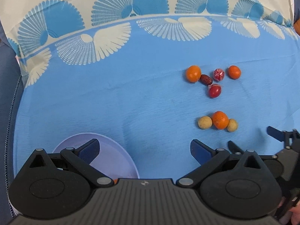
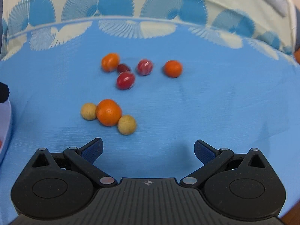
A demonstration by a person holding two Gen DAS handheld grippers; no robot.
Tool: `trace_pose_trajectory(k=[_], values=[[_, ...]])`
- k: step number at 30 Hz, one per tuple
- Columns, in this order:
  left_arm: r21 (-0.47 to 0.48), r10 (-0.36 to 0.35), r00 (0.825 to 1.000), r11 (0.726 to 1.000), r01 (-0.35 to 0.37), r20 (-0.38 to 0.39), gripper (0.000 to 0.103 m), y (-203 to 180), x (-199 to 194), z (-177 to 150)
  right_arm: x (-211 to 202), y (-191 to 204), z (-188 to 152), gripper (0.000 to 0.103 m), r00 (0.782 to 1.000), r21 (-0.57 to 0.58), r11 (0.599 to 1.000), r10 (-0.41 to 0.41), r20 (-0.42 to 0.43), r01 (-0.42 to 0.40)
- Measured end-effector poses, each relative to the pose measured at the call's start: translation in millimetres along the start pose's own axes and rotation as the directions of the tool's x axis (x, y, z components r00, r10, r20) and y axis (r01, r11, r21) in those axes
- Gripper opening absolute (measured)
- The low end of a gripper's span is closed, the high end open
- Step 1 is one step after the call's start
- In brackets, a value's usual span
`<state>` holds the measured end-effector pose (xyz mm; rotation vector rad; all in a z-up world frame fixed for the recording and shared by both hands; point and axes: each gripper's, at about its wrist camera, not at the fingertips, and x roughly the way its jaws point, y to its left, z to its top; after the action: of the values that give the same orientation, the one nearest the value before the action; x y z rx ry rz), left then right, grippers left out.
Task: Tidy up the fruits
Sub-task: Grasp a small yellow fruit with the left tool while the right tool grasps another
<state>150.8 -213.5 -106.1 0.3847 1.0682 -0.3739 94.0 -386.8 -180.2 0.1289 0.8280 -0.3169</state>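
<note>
Left wrist view: my left gripper (image 1: pixel 144 151) hangs spread wide and empty above the lavender bowl (image 1: pixel 120 159), the fruits (image 1: pixel 217 120) scattered on the blue cloth (image 1: pixel 112 93) ahead to the right. Right wrist view: my right gripper (image 2: pixel 148 151) is also released, holding nothing, just short of the nearest orange (image 2: pixel 108 112) wedged between two tan fruits (image 2: pixel 126 124).

Prob home dining table: blue fan-print tablecloth (image 1: pixel 131 86), small loose fruit (image 2: pixel 108 112) at 12 o'clock, lilac plastic bowl (image 1: pixel 116 161) at 7.
</note>
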Motion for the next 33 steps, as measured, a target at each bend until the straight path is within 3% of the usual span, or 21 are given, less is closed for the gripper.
trace_pose_trajectory(k=[4,8,10,12,15,18,22,23,25,26,28,29,30,31,33], values=[[0.019,0.014,0.999,1.000,-0.014,-0.031,0.103,-4.6,16.1,1.4,26.8,9.2,-0.1,0.102,0.999,-0.051,0.999,-0.011,0.030,0.013],[0.077,0.004,1.000,0.997,-0.002,-0.014,0.103,-17.2,25.7,3.0,38.7,-9.7,-1.8,0.102,0.994,0.053,0.998,0.027,0.104,-0.032],[0.128,0.003,1.000,0.992,-0.004,0.012,0.103,-27.3,32.8,3.6,40.4,-13.8,-3.3,0.102,0.990,0.080,0.996,-0.060,0.131,0.050],[0.185,-0.005,1.000,0.983,0.001,0.018,0.103,-38.2,41.8,4.5,43.3,-23.0,-3.6,0.102,0.986,0.134,0.988,-0.101,0.136,0.082],[0.272,-0.051,0.999,0.961,0.050,-0.001,0.103,-53.8,56.9,6.9,45.3,-33.0,-5.2,0.102,0.978,0.187,0.974,-0.158,0.139,0.130],[0.335,-0.079,0.997,0.939,0.078,-0.010,0.103,-67.9,70.8,9.4,47.6,-35.0,-6.6,0.102,0.977,0.190,0.973,-0.159,0.141,0.131],[0.353,-0.145,0.989,0.925,0.142,-0.020,0.101,-80.6,86.7,18.8,43.4,-39.8,-9.9,0.102,0.983,0.236,0.964,-0.153,0.106,0.125],[0.351,-0.176,0.984,0.921,0.171,-0.018,0.096,-83.0,90.5,21.2,44.0,-40.3,-9.8,0.102,0.984,0.239,0.964,-0.147,0.100,0.119],[0.366,-0.209,0.977,0.906,0.212,-0.048,0.058,-87.7,100.8,24.5,45.4,-38.4,-9.1,0.100,0.983,0.225,0.967,-0.147,0.105,0.121],[0.365,-0.216,0.974,0.903,0.228,-0.074,0.053,-90.2,106.7,25.6,45.8,-37.6,-8.2,0.099,0.983,0.211,0.971,-0.143,0.117,0.117],[0.338,-0.235,0.970,0.909,0.244,-0.067,0.047,-87.8,108.7,25.7,48.9,-33.8,-5.9,0.093,0.980,0.174,0.979,-0.134,0.146,0.108],[0.343,-0.242,0.968,0.906,0.247,-0.060,0.038,-87.1,106.6,25.3,50.0,-32.3,-5.2,0.088,0.979,0.156,0.983,-0.119,0.164,0.093],[0.348,-0.247,0.967,0.903,0.251,-0.057,0.029,-86.4,104.4,25.3,48.9,-31.8,-4.5,0.074,0.979,0.147,0.986,-0.100,0.177,0.074],[0.338,-0.248,0.967,0.907,0.252,-0.057,0.029,-84.4,102.2,26.1,47.1,-30.2,-4.0,0.053,0.978,0.129,0.990,-0.074,0.196,0.049],[0.304,-0.247,0.968,0.920,0.247,-0.038,0.029,-78.6,94.2,27.6,43.8,-27.4,-2.5,0.031,0.973,0.103,0.993,-0.071,0.221,0.050]])
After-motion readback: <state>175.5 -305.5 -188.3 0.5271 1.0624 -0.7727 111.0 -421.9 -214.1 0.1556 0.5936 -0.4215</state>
